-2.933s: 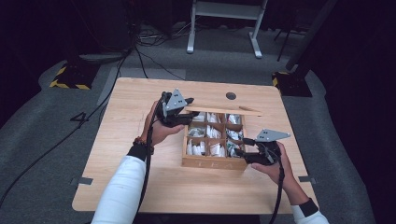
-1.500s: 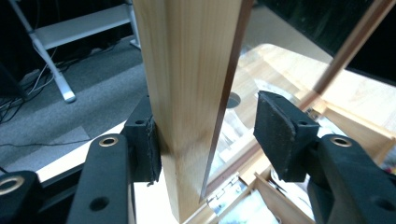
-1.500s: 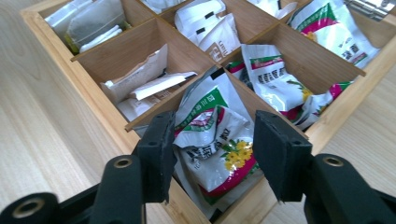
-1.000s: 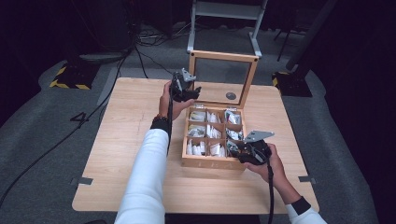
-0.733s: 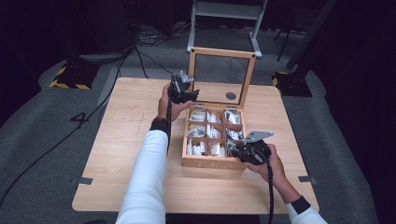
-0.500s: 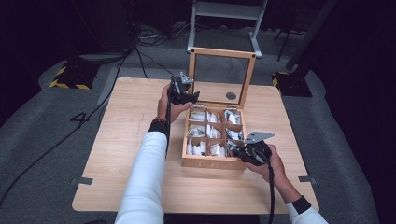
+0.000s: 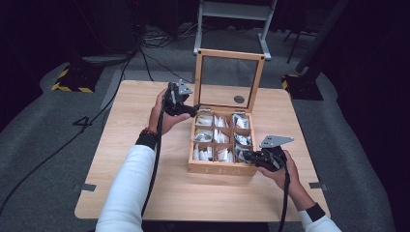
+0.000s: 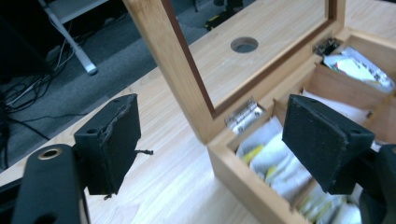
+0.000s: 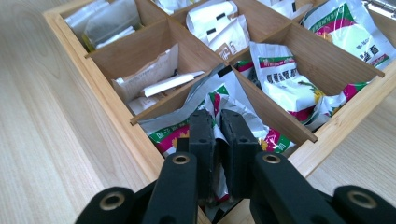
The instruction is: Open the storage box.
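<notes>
Here, right gripper (image 9: 217,140) clenched on a packet (image 9: 243,126) in the box's (image 7: 220,169) near corner; left gripper (image 8: 210,140) released beside the upright lid (image 7: 228,79).

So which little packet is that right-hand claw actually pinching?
Find the wooden box with its glass lid standing open on the table. Go to its near right corner compartment. The foil packet there, silver with green and magenta print, is the one clamped between the right gripper jaws; its neighbours lie loose.

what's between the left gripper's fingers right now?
Nothing is gripped: the left gripper stands open, with the raised lid's frame and the box corner beyond the gap, in the left gripper view.
</notes>
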{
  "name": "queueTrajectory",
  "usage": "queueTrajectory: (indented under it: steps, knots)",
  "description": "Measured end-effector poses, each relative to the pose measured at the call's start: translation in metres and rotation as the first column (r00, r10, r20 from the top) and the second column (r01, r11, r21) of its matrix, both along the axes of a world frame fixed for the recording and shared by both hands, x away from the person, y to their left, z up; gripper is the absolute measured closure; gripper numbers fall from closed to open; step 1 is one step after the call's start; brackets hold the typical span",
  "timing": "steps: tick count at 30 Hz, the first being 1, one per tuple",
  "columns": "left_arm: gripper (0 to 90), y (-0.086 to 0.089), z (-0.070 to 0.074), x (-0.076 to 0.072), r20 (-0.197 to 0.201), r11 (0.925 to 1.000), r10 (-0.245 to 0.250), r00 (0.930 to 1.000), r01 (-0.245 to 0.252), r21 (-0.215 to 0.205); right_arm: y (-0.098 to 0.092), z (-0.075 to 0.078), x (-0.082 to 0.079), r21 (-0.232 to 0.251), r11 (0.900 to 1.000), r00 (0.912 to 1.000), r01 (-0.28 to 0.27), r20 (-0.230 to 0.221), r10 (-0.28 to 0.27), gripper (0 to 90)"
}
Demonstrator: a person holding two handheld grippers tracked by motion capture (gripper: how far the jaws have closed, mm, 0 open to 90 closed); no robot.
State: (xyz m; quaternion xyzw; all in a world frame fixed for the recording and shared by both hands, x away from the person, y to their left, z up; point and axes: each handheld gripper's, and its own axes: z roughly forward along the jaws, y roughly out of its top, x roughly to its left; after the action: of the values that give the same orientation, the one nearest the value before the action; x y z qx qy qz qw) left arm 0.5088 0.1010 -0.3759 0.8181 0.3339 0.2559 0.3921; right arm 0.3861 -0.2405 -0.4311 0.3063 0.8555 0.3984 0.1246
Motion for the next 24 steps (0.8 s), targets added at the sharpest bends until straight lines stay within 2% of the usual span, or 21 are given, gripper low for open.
queueTrajectory:
  steps: [4, 7, 11, 14, 15, 20, 24]
  knots:
    - [18.6, 0.009, 0.000, -0.014, 0.006, 0.9998, -0.019, 0.9998, 0.019, 0.006, -0.004, 0.003, -0.002, 0.026, 1.000, 0.9999, -0.008, 0.014, 0.007, 84.5]
    - [17.0, 0.017, -0.001, -0.026, 0.018, 0.9987, -0.032, 0.9993, 0.031, 0.040, -0.007, 0.006, -0.002, 0.049, 0.999, 0.9997, -0.011, 0.022, 0.010, 84.7]
    - [16.9, 0.028, -0.002, -0.040, 0.026, 0.9983, -0.042, 0.9988, 0.041, 0.041, -0.009, 0.008, -0.003, 0.060, 0.998, 0.9996, -0.012, 0.025, 0.010, 84.8]
    - [17.0, 0.036, -0.005, -0.050, 0.022, 0.9969, -0.046, 0.9987, 0.044, 0.066, -0.009, 0.010, -0.003, 0.065, 0.998, 0.9995, -0.010, 0.030, 0.008, 85.0]
    - [16.9, 0.038, -0.006, -0.054, 0.022, 0.9962, -0.041, 0.9989, 0.040, 0.078, -0.009, 0.011, -0.003, 0.065, 0.998, 0.9994, -0.011, 0.033, 0.009, 85.1]
    - [17.0, 0.048, -0.015, -0.071, 0.017, 0.9957, -0.041, 0.9990, 0.039, 0.084, -0.011, 0.013, -0.004, 0.082, 0.997, 0.9993, -0.008, 0.038, 0.005, 85.2]
    - [17.0, 0.055, -0.026, -0.084, 0.006, 0.9917, -0.041, 0.9991, 0.040, 0.122, -0.013, 0.016, -0.004, 0.096, 0.995, 0.9990, -0.008, 0.045, 0.003, 85.2]
